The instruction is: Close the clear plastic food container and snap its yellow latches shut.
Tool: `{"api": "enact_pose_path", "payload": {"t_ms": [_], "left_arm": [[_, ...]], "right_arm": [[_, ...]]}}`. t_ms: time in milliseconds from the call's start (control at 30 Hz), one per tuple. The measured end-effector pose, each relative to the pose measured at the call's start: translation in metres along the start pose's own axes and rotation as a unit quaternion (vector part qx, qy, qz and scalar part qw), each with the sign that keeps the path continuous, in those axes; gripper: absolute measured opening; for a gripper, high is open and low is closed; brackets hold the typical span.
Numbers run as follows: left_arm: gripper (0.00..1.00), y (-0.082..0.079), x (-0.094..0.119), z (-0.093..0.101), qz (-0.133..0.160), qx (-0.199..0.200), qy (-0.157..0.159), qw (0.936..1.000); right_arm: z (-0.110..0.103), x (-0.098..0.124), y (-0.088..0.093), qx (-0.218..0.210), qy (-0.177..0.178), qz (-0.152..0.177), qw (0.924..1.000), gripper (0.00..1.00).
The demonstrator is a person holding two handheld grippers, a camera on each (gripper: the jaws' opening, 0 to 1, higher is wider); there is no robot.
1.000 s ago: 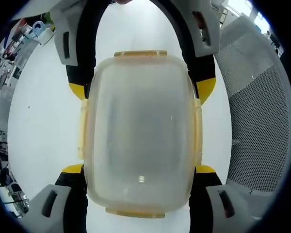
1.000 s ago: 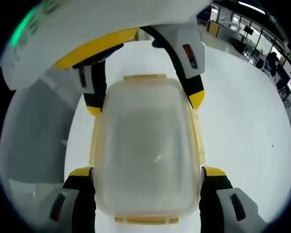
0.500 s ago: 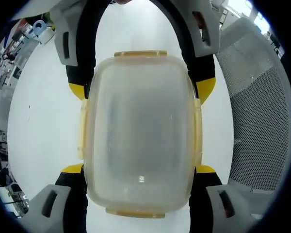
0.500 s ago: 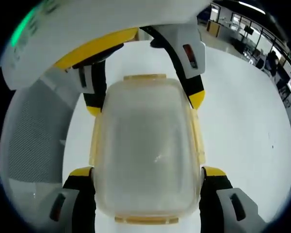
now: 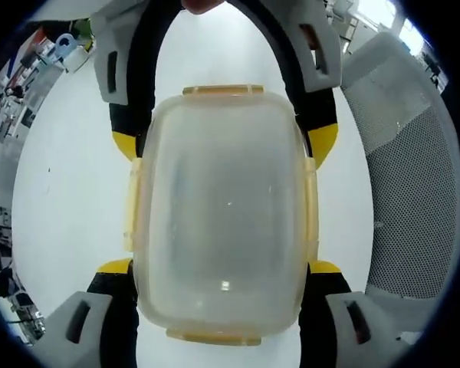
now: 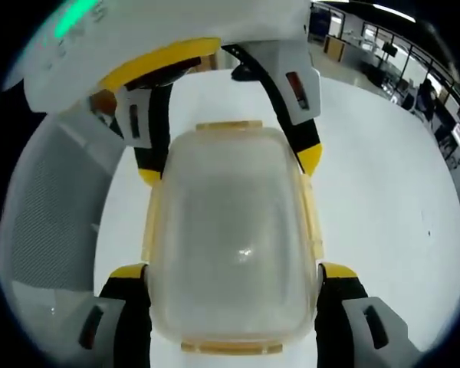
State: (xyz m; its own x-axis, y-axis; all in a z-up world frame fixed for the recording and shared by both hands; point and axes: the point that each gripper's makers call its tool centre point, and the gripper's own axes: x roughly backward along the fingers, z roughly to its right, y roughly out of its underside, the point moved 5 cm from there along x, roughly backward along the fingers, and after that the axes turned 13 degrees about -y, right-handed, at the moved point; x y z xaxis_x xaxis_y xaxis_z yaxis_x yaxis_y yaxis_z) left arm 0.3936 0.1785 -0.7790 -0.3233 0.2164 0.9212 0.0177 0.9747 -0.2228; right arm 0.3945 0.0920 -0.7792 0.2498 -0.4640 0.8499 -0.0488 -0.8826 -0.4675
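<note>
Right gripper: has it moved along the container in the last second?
Barely. In the left gripper view the right gripper sits slightly nearer the container, whose far latch also shifted.

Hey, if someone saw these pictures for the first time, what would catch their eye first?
Probably the clear rectangular plastic food container with yellow latches, lying lid-on on the white table at the centre of both views. Next, the left claw and the right claw flanking its long sides from opposite ends. A grey mesh panel stands beside it.
</note>
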Motion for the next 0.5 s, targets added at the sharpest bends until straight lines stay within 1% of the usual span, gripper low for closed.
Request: {"api": "enact_pose_path", "payload": {"t_ms": [500], "left_arm": [[0.88,0.001,-0.005,-0.014,0.002,0.0,0.0,1.0]], "right_arm": [[0.014,0.003,-0.001,-0.002,0.0,-0.003,1.0,0.9]]}}
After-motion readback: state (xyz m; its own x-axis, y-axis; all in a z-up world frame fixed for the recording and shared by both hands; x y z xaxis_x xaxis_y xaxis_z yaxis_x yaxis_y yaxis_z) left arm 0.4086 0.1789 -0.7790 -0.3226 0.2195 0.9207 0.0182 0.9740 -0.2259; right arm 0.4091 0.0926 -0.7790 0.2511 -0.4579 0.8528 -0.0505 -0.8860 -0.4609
